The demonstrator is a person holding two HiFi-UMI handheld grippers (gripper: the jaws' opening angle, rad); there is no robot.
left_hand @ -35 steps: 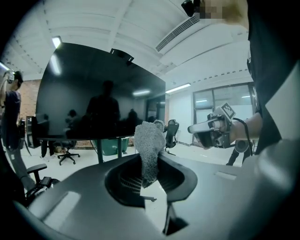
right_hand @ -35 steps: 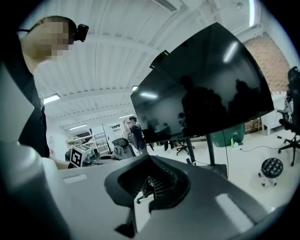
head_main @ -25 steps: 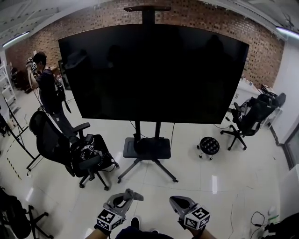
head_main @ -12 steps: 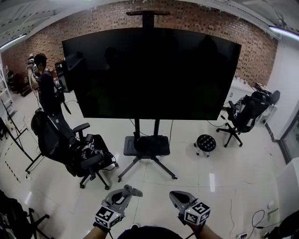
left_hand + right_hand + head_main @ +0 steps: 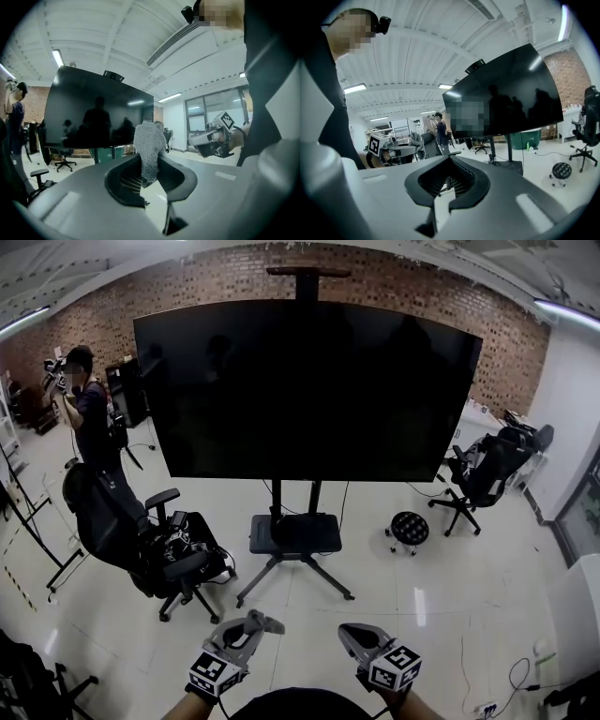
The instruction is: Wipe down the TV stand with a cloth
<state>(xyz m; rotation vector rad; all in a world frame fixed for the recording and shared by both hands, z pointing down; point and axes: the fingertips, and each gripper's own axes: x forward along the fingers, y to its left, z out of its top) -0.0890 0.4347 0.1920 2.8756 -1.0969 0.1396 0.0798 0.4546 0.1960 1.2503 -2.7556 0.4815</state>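
Observation:
The TV stand (image 5: 295,533) carries a large black screen (image 5: 305,385) and stands on splayed legs in the middle of the white floor, well ahead of both grippers. My left gripper (image 5: 255,626) sits at the bottom of the head view, shut on a grey cloth (image 5: 270,623). In the left gripper view the cloth (image 5: 149,147) sticks up from between the closed jaws of the left gripper (image 5: 149,176). My right gripper (image 5: 352,637) is beside it, shut with nothing in it. In its own view the right gripper (image 5: 449,180) points toward the stand (image 5: 506,157).
A black office chair (image 5: 141,545) piled with gear stands left of the stand, with a person (image 5: 91,427) behind it. A round stool (image 5: 409,529) and another chair (image 5: 480,479) are to the right. Cables (image 5: 511,681) lie at the lower right.
The view has crept toward the TV stand, and both grippers have gone along side by side. The cloth stays in the left gripper; the right stays shut.

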